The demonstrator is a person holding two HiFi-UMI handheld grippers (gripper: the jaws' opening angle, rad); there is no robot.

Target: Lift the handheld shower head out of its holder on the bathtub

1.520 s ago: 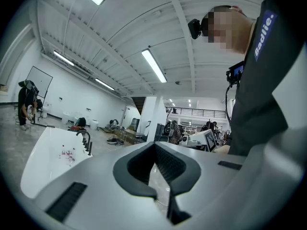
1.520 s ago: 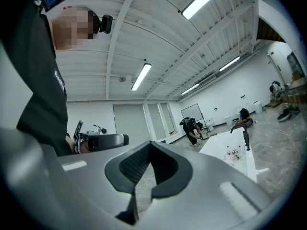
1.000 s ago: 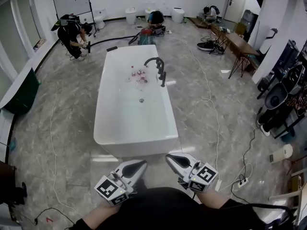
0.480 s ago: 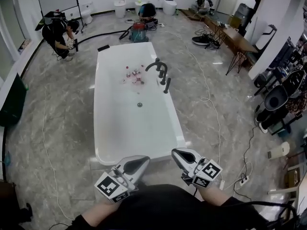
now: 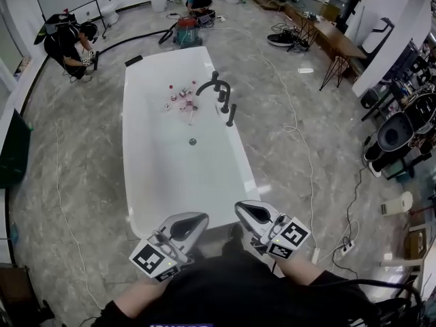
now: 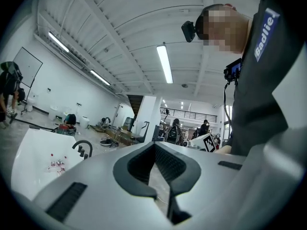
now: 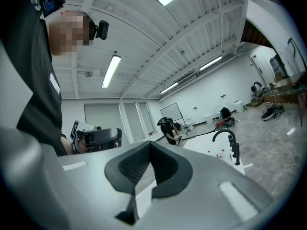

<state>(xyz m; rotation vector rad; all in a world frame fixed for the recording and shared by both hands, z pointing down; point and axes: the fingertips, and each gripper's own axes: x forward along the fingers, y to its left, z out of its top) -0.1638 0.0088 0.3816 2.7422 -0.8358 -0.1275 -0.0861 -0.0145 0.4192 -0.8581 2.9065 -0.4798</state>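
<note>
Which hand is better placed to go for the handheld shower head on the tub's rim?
Right, probably. The handheld shower head stands on the right-hand rim of the bathtub, the side the right tongs are on; the left tongs would cross over. Both are shut, empty and far off.

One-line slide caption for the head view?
Left gripper and right gripper, both shut and empty, at the near end of the bathtub; shower head in its holder on the right rim.

You are facing the black handheld shower head (image 5: 231, 114), sitting upright on the right rim of the white bathtub (image 5: 178, 177).
</note>
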